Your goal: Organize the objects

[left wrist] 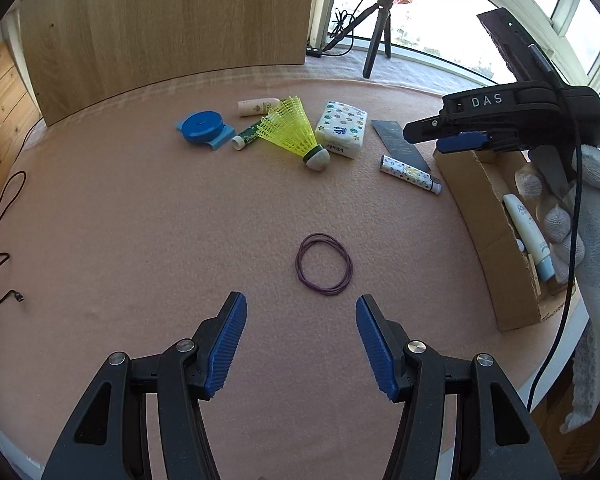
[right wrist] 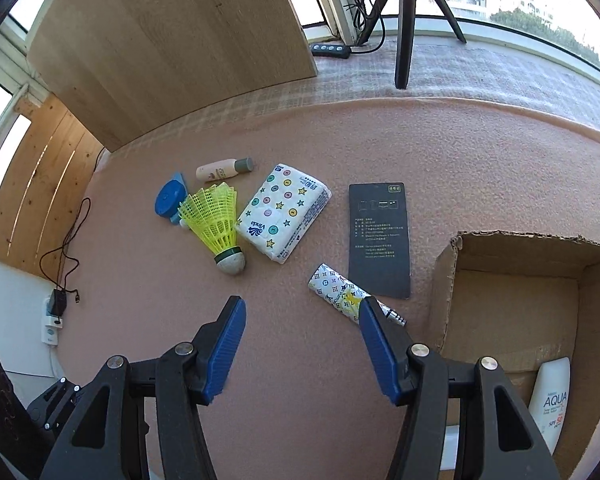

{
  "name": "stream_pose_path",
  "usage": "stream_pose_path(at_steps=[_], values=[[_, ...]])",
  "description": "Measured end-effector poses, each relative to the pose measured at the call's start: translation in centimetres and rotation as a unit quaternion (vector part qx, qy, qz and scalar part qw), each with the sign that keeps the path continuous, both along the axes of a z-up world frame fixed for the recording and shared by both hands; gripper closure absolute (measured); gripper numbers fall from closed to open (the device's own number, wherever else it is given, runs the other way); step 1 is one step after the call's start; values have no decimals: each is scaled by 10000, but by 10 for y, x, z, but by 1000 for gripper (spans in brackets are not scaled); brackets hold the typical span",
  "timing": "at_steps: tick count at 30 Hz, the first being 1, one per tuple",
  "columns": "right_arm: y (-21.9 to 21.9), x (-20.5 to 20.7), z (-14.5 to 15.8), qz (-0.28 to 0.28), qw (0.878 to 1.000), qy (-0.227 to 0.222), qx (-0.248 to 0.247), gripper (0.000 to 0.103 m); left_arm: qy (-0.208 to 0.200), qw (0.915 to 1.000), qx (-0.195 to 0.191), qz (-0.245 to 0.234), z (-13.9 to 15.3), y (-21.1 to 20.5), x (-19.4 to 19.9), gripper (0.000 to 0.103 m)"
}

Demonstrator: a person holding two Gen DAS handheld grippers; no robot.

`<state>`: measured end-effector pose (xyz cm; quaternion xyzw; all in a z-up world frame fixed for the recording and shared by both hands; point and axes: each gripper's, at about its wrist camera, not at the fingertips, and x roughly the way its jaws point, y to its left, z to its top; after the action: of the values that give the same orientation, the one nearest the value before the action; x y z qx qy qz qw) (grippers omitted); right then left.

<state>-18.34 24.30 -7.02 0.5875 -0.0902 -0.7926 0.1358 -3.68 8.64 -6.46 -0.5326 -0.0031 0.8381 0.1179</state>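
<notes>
— Tongs: left tongs (left wrist: 300, 344) spread wide, empty, low over the pink surface (left wrist: 140, 240); purple rubber bands (left wrist: 324, 263) just ahead.
— Right tongs (right wrist: 302, 350)?
— Agape, empty, beside the cardboard box (right wrist: 444, 292), which holds a sunscreen tube (right wrist: 550, 404).
— Step?
— Likely between picks. Patterned tube (right wrist: 336, 288) nearest; shuttlecock (right wrist: 220, 228), tissue pack (right wrist: 284, 212), black card (right wrist: 380, 240) beyond. Next: straddle, close, box it.

Left gripper (left wrist: 300, 344) spread wide, low and level, right gripper (right wrist: 302, 346) likewise spread, empty
</notes>
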Motion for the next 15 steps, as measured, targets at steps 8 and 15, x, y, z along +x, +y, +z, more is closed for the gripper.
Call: stream_pose_path(at_steps=[8, 15], values=[[-16, -28, -35, -104, 9976, -302, 614, 47, -49, 9996, 26, 274, -5, -29, 1, 42], [-31, -28, -31, 155, 9930, -151, 1159, 52, -85, 9994, 95, 320, -9, -36, -4, 42]])
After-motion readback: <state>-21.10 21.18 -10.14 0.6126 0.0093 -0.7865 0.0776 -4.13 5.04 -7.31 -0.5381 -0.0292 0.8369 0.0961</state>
